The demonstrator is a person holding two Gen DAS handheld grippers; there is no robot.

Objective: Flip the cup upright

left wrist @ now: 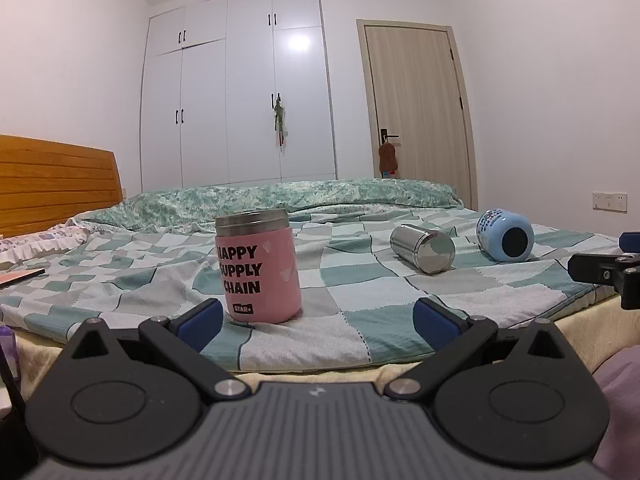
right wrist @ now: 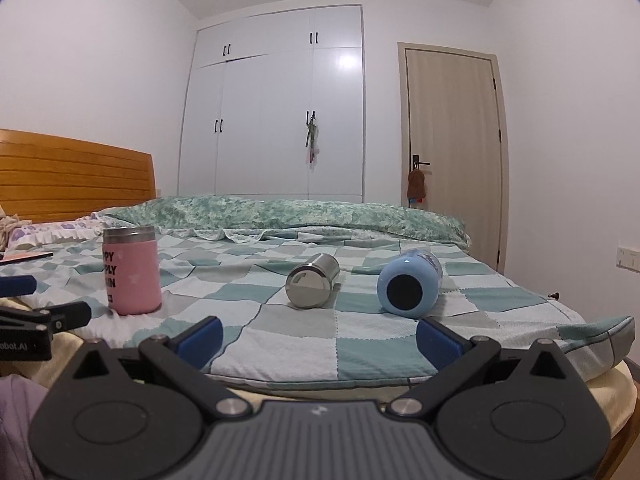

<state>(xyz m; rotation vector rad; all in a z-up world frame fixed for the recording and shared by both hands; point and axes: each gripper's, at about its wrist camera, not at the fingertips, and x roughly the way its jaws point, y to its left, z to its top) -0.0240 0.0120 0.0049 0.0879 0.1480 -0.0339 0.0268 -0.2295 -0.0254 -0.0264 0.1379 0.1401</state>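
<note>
Wide bed (left wrist: 360, 280) fills both views, covered by a checked green, grey and white quilt (right wrist: 296, 324), with a wooden headboard (left wrist: 56, 184) off at the left and a long leafy-green bolster (right wrist: 280, 212) across the far side. Behind it — a white wardrobe (left wrist: 240, 92) and a pale wood door (right wrist: 452, 148) with a small brown toy hanging at the handle.

On the quilt, three cups in a loose row. The pink cup (left wrist: 258, 266), lettered "HAPPY SUPPLY CHAIN", stands on end with its steel band at the top, just ahead of the left gripper (left wrist: 318, 322). Well to its right the steel cup (right wrist: 313, 285) lies on its side, flat end toward the cameras. Just beyond that, apart from it, the light blue cup (right wrist: 410, 283) lies on its side too, its dark round base facing the right wrist view.

Left gripper's blue pads (left wrist: 200, 320) are spread wide, nothing between them. Right gripper (right wrist: 320, 338) — same story, jaws wide apart and holding nothing, low at the near edge of the bed, with the blue cup just ahead of its right pad (right wrist: 438, 342). Each gripper's tip peeks into the other's view at the frame edge.
</note>
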